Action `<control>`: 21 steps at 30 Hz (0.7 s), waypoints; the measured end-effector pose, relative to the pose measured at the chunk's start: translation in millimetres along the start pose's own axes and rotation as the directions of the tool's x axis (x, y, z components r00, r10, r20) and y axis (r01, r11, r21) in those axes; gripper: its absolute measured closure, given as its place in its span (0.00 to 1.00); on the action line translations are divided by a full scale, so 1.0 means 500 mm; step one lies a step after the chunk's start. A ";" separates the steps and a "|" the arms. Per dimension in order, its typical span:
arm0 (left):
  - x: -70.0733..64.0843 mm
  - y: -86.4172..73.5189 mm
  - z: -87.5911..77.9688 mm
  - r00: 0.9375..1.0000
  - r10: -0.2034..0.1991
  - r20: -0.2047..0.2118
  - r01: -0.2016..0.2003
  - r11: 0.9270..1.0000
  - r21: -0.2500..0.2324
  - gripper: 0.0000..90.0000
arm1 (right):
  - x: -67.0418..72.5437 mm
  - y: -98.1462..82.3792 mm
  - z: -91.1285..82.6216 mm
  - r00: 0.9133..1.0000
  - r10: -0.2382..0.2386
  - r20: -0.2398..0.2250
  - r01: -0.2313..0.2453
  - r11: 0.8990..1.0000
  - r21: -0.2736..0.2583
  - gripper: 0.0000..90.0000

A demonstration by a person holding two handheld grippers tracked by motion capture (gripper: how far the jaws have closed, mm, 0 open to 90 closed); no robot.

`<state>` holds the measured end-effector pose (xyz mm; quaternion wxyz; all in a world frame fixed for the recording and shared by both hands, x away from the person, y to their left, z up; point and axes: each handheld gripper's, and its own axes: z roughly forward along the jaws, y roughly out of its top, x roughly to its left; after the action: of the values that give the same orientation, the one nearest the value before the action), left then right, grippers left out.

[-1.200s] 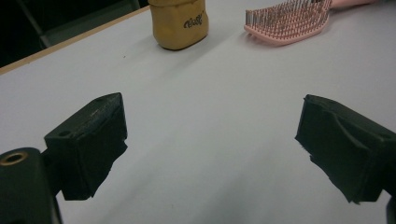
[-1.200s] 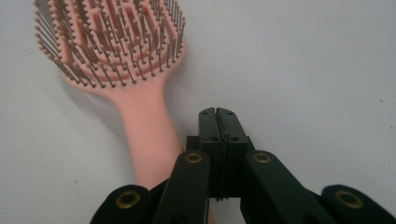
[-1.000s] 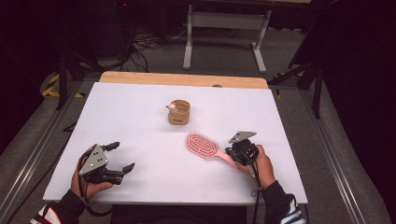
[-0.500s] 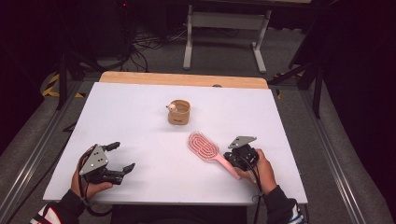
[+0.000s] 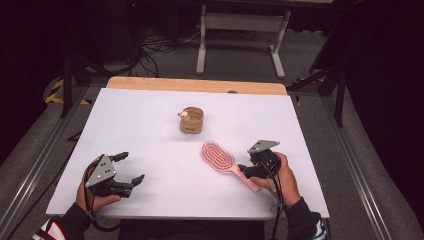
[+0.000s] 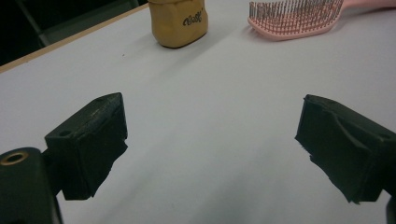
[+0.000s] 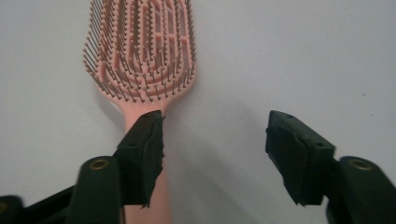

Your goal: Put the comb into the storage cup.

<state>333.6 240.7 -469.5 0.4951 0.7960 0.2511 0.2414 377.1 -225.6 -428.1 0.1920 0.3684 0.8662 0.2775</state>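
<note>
One hairbrush (image 7: 140,60), handle beside right tongs (image 7: 215,158)

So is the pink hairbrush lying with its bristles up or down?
Bristles up. The pink hairbrush lies flat on the white table, and its rows of bristles point toward the camera in the right gripper view.

One hairbrush (image 5: 222,160), one cup (image 5: 192,120), apparently.

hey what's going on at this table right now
A person holds a gripper in each hand over a white table. The right gripper has just been opening: the pink hairbrush lies on the table, its handle beside one jaw rather than clamped between the two. The left gripper sits open near the table's front edge, with nothing between its jaws. A small tan cup stands farther back, near the middle.
</note>
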 end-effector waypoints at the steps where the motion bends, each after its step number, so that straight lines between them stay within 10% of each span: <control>1: 0.000 0.000 0.000 1.000 0.000 -0.001 0.000 1.000 0.001 0.11 | 0.002 0.003 0.001 1.000 0.004 0.008 -0.004 1.000 0.011 0.31; 7: 0.001 -0.001 0.001 1.000 0.000 -0.003 0.000 1.000 0.004 0.10 | 0.013 0.028 0.015 1.000 0.002 0.009 -0.003 0.996 0.085 0.12; 21: 0.001 -0.001 0.001 1.000 0.004 0.002 -0.004 1.000 0.007 0.10 | 0.021 0.050 0.072 0.998 -0.016 -0.053 0.030 0.963 0.268 0.21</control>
<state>334.4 241.0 -470.2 0.4919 0.7985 0.2500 0.2407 402.8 -191.2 -441.6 0.1217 0.3739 0.9046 0.1646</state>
